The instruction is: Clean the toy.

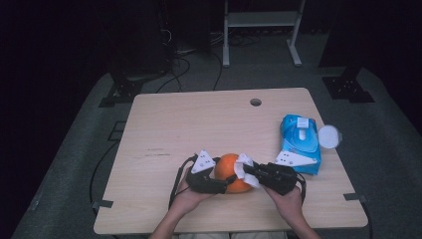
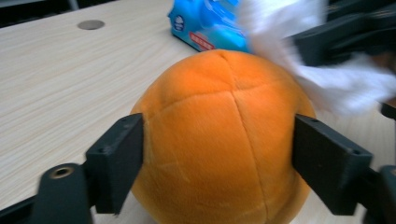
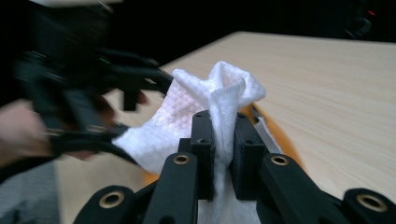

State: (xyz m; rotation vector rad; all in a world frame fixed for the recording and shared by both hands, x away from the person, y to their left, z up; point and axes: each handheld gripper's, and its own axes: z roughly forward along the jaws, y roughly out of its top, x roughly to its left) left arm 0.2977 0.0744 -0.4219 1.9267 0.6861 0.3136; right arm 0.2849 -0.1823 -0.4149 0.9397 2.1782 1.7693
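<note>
Orange plush ball [image 2: 219, 140], round and stitched in panels, count one, sits on the pale wooden worktop [image 1: 174, 124] near its front edge, between the two hands. Left tongs [image 1: 222, 183]: two black jaws flank the ball, one on each side at its widest part; in the left gripper view each jaw face lies against the plush, so the ball is clasped between them. Right tongs [image 3: 223, 140]: two jaws pressed together on one white textured wipe [image 3: 205, 107], pinching a fold of it that stands up above the jaw tips. The loose part of the wipe drapes over the ball's upper right side in the high view and touches it there.

One blue wipe packet [image 1: 298, 144] with a white flap lies flat on the worktop to the right, well apart from the ball. One round white lid [image 1: 329, 135] sits just beside the packet's right edge. One round hole [image 1: 256, 102] marks the worktop's far side. Two hands, two grey three-cornered plates, one per gripper.
</note>
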